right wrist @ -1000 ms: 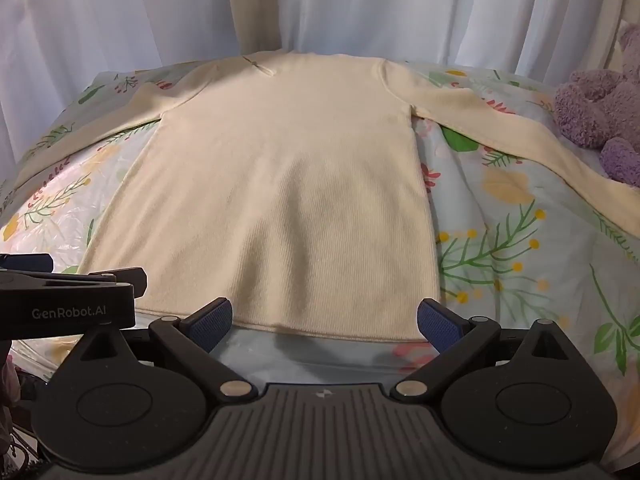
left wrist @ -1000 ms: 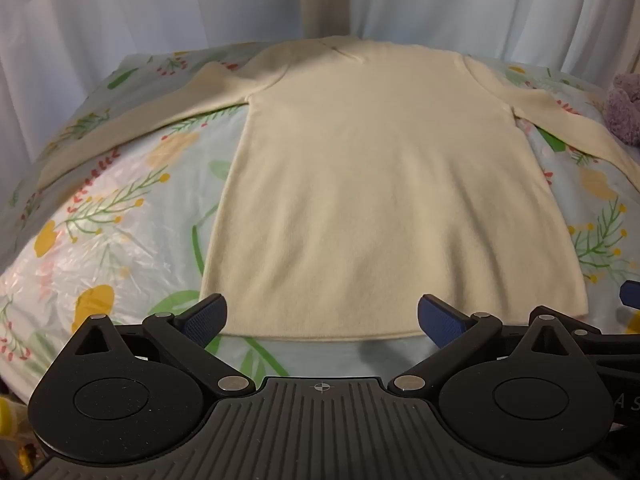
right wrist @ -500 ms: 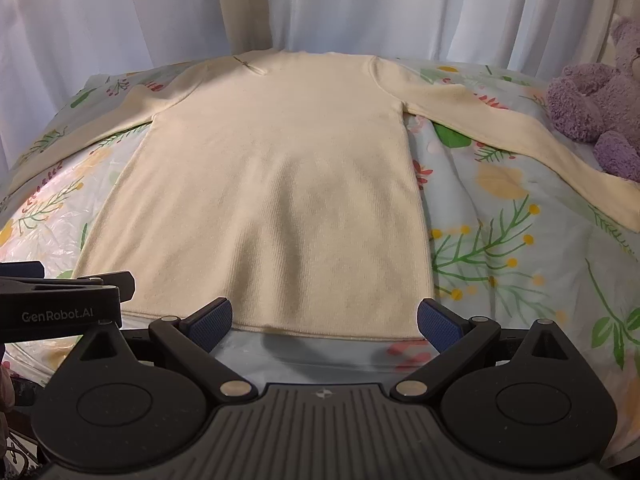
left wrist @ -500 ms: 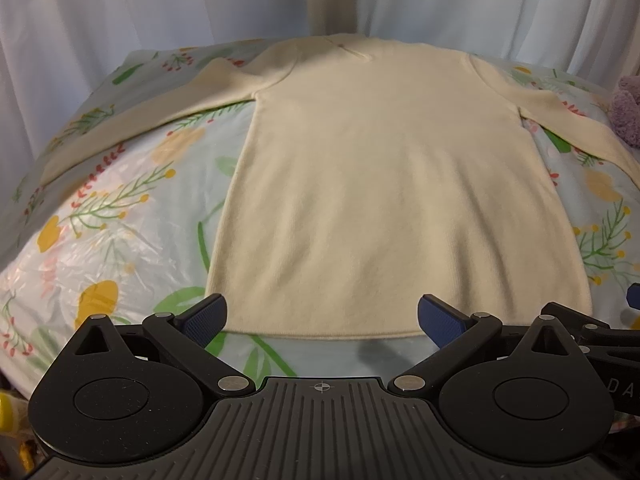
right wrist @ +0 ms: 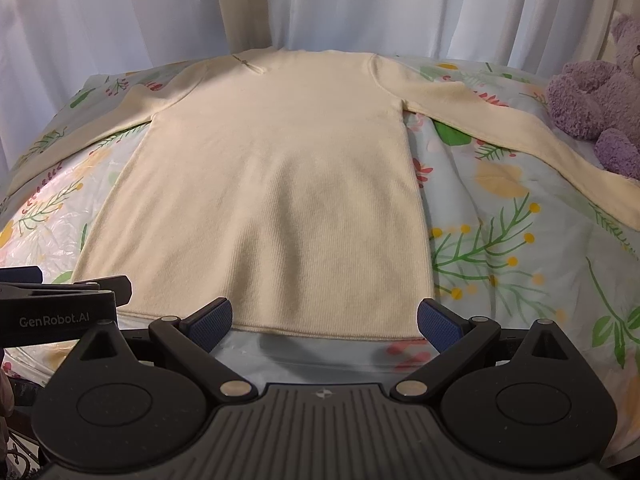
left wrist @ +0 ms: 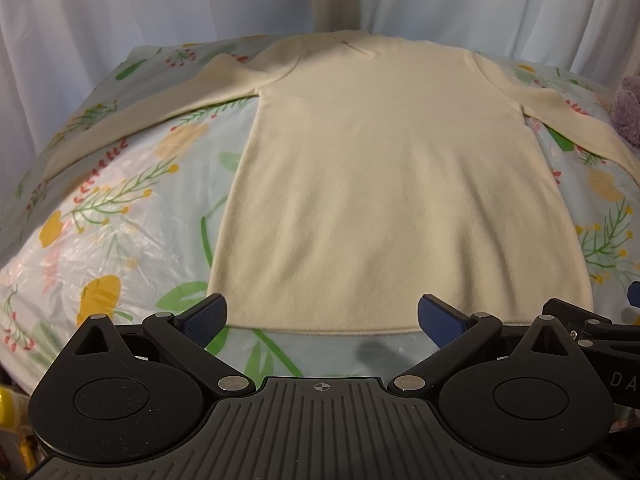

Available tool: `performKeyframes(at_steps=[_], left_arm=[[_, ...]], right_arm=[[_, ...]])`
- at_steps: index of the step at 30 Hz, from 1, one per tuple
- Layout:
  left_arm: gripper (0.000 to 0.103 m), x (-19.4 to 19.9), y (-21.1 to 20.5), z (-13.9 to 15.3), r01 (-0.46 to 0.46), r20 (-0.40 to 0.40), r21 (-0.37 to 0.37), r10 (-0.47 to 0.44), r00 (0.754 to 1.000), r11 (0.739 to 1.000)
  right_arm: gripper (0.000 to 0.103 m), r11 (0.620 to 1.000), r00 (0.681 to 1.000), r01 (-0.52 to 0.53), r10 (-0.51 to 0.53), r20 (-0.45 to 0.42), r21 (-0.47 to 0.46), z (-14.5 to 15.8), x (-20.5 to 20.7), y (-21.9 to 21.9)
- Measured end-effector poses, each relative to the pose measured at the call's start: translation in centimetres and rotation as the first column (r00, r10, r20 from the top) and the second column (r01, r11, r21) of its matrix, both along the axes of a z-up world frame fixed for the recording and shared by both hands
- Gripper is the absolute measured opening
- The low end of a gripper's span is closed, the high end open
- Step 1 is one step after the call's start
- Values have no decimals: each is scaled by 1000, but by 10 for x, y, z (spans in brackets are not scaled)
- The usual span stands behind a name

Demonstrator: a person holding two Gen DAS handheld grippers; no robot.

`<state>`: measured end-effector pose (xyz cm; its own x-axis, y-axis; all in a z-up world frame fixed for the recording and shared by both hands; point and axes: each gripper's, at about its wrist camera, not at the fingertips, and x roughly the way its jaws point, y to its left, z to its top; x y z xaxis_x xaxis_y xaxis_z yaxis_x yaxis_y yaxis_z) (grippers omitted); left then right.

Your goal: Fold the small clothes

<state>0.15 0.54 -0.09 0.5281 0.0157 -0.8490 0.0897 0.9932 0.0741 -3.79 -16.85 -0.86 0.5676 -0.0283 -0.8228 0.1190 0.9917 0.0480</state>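
A cream long-sleeved knit top [left wrist: 384, 184] lies flat on the flowered cover, hem toward me, both sleeves spread out to the sides; it also shows in the right wrist view [right wrist: 272, 184]. My left gripper [left wrist: 322, 318] is open and empty, just short of the hem. My right gripper [right wrist: 324, 320] is open and empty at the hem's right half. The left gripper's side shows at the left edge of the right wrist view [right wrist: 60, 304].
A flowered plastic cover [left wrist: 112, 216] spreads over the table, and it also shows in the right wrist view [right wrist: 500, 248]. A purple plush bear [right wrist: 600, 100] sits at the far right, by the right sleeve. White curtains [right wrist: 400, 4] hang behind.
Both grippers have drawn back and risen slightly, so the top sits a little farther off in both views. The jaws stay open. The top has not moved.
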Motion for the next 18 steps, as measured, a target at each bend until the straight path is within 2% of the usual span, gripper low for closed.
performKeyframes(at_steps=[18], left_arm=[[103,-1,0,-1,-1,-8,5,1,1000,1000]], right_arm=[[99,1000,1000,10,-10,4,9,1,0,-2]])
